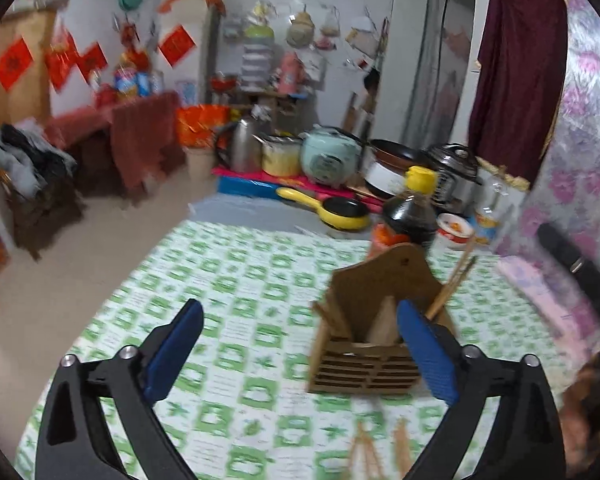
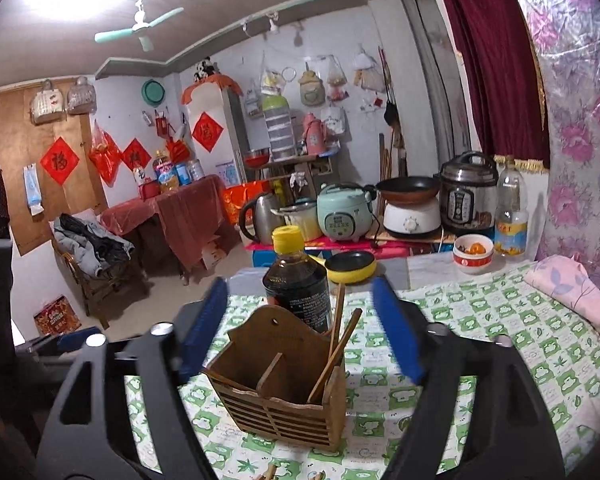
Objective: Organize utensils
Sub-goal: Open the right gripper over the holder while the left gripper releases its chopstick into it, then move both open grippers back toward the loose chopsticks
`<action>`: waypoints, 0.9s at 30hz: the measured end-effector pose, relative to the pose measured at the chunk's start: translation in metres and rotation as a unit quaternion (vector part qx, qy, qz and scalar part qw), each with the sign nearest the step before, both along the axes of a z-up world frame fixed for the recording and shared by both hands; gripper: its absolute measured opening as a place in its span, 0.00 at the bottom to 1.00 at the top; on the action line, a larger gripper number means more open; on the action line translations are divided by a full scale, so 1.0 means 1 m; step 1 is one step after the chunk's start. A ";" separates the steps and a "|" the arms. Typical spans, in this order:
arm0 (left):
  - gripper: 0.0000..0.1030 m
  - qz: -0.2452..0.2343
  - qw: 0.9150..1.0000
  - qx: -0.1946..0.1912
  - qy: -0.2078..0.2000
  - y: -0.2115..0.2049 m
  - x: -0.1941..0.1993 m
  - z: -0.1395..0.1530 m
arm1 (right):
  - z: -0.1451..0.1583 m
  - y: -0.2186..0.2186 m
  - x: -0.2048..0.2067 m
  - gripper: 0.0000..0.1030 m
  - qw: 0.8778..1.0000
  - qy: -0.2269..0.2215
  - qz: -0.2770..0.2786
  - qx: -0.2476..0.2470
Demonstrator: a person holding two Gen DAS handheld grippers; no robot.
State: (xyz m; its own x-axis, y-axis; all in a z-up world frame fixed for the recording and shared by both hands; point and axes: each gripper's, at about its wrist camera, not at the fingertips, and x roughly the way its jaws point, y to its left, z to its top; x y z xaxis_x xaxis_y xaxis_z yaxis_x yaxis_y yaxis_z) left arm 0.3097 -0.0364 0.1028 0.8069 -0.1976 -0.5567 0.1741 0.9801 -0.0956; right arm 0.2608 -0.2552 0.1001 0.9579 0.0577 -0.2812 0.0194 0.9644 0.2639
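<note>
While both hand-held grippers hung above a table covered in a green-and-white patterned cloth (image 2: pixel 480 320), the task looked only partly done. A wooden utensil holder (image 2: pixel 284 392) with slatted sides and a centre divider stood on the cloth, directly in front of a dark sauce bottle (image 2: pixel 296 292) with a yellow cap. A few chopsticks (image 2: pixel 336 344) already leaned in the holder's right-hand compartment; the left compartment appeared empty. More chopsticks (image 1: pixel 380 452) lay loose on the cloth near the bottom of the left wrist view, close to the cameras, so these presumably remained to be gathered; how many was hard to tell through the blur. The left gripper (image 1: pixel 300 348) had its blue-padded jaws spread wide with nothing between them, the right-hand pad passing in front of the holder without clearly touching it. The right gripper (image 2: pixel 300 332) was likewise wide open and empty, its pads framing the holder and bottle from the near side. Judging from this, one load had been delivered, and the next step would be reaching down for the loose sticks. Beyond the table sat a yellow pan (image 2: pixel 352 266), a bowl (image 2: pixel 473 258) and several cookers.
</note>
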 end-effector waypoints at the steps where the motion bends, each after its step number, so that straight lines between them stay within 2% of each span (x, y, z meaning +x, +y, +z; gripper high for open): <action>1: 0.94 0.010 1.000 0.018 -0.011 0.000 -0.004 -0.005 | 0.000 0.001 -0.002 0.82 1.000 -0.001 -0.003 0.000; 4: 0.94 0.029 0.998 0.055 -0.013 0.001 -0.007 -0.024 | -0.004 0.006 -0.004 0.85 1.000 0.005 -0.012 -0.007; 7: 0.94 0.033 0.997 0.069 0.008 0.003 -0.002 -0.043 | -0.011 0.012 -0.005 0.86 0.999 0.015 -0.021 -0.020; 12: 0.94 0.031 0.997 0.065 0.037 0.002 0.008 -0.060 | -0.018 0.019 -0.011 0.87 0.999 0.028 -0.029 -0.037; 18: 0.94 0.045 0.995 0.065 0.056 0.003 0.015 -0.072 | -0.024 0.019 -0.019 0.89 0.998 0.040 -0.035 -0.028; 23: 0.94 0.063 0.994 0.056 0.075 0.009 0.023 -0.083 | -0.060 0.020 -0.045 0.92 0.995 0.049 -0.062 -0.058; 27: 0.94 0.081 0.990 0.077 0.081 0.012 0.022 -0.094 | -0.099 0.024 -0.060 0.93 0.988 0.091 -0.071 -0.101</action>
State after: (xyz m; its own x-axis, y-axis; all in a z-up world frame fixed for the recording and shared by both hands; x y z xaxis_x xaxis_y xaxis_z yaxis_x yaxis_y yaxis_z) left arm 0.3318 -0.0249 0.0090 0.7180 0.0236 -0.6956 0.0085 0.9991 0.0426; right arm 0.2010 -0.2315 0.0013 0.8844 -0.1484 -0.4424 0.1877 0.9811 0.0461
